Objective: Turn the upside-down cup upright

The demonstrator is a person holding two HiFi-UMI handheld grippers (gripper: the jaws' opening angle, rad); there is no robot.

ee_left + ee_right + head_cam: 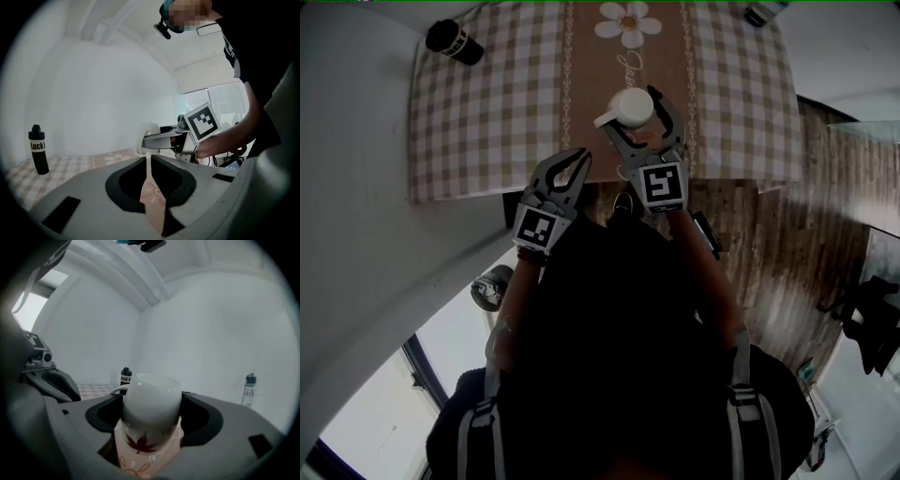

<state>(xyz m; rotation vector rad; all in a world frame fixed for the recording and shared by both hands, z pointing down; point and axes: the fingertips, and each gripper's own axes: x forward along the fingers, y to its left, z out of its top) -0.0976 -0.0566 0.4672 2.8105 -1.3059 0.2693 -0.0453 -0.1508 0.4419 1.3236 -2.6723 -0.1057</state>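
To me the cup (151, 401) looks smooth and glossy white, like glazed ceramic. The right gripper (630, 111) and the left gripper (579, 157) seem to be matt grey plastic, and the pads (206, 416) inside are darker, black and dull. The tablecloth (487, 112) is soft matt cloth, checked beige and white, with a brown strip in the middle. The floor (806, 234) is wood planks with a slight sheen. The black bottle (455, 42) looks matt, and the clear bottle (248, 389) looks like transparent plastic. I see the wall (211, 333) as plain, smooth, matt white.
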